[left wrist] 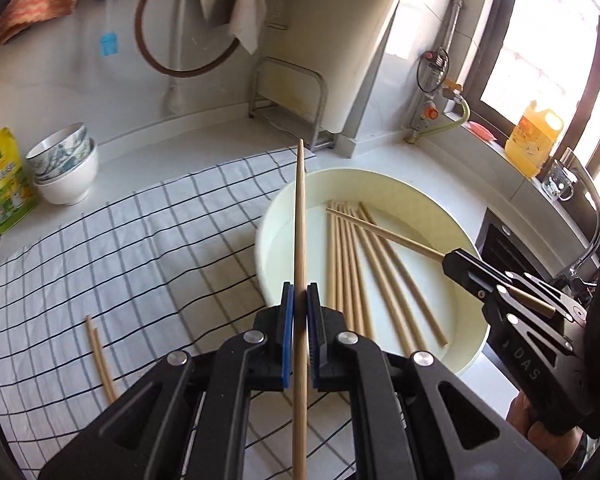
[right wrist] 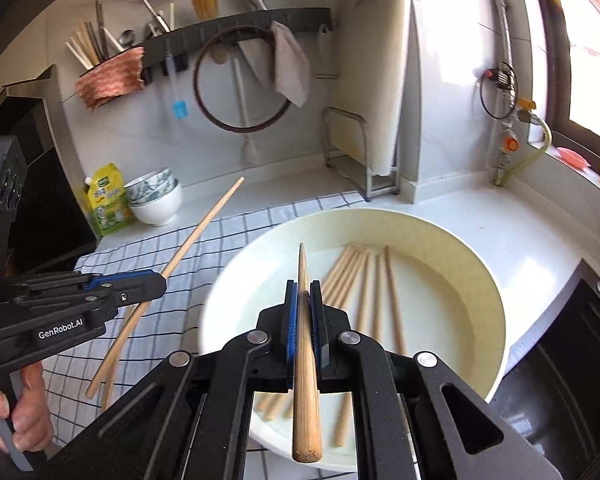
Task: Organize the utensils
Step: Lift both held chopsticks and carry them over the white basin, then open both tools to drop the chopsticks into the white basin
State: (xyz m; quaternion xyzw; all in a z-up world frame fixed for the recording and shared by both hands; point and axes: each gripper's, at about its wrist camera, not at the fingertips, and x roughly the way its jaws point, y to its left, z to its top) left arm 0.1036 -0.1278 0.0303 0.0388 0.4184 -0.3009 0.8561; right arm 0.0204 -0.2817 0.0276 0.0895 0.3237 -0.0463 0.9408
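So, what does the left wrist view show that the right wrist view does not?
Only the left wrist view: a clear glass mug on the window ledge and a curved metal tap at the right edge.

Only the right wrist view: a wall holder with wooden chopsticks and metal utensils at upper left.

Both: the round cream basin holding loose wooden chopsticks, the checked cloth, stacked white bowls, and each tool, left and right, shut on one chopstick.
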